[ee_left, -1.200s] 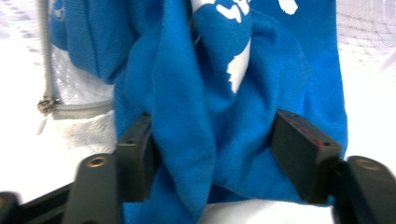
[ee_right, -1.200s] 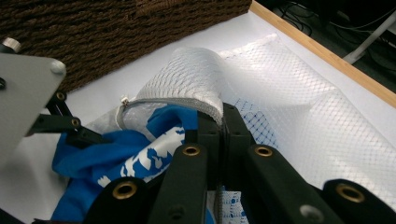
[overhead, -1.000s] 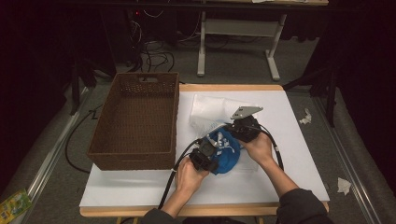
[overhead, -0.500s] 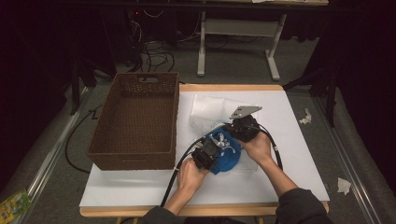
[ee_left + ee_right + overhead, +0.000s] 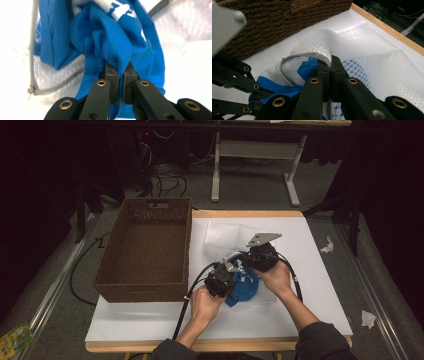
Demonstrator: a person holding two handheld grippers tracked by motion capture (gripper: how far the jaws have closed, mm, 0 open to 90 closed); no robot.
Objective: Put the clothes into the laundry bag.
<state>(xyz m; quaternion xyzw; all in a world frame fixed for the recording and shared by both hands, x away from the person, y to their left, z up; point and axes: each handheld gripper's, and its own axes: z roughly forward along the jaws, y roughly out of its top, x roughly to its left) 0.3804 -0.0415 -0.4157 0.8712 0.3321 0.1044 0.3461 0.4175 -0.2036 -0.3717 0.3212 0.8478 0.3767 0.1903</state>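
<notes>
- A person stands at a white-covered counter (image 5: 310,270), a black hand-held gripper in each hand.
- The left hand-held gripper (image 5: 121,75) has just been closing; its jaws now pinch a bunched fold of a blue garment (image 5: 117,47) with white print.
- In the high view, the left hand-held gripper (image 5: 226,276) sits near the middle of the counter, just beside the blue garment (image 5: 245,287).
- The right hand-held gripper (image 5: 331,65) is clamped tight on the grey-trimmed rim of a white mesh laundry bag (image 5: 372,57).
- In the high view, the right hand-held gripper (image 5: 252,260) is just beyond the left one, with the mesh bag (image 5: 225,235) spreading away from the person.
- The blue garment lies partly inside the bag's opening and partly on the counter in front of it.
- A brown woven basket (image 5: 145,250) stands on the left part of the counter, just beside the bag.
</notes>
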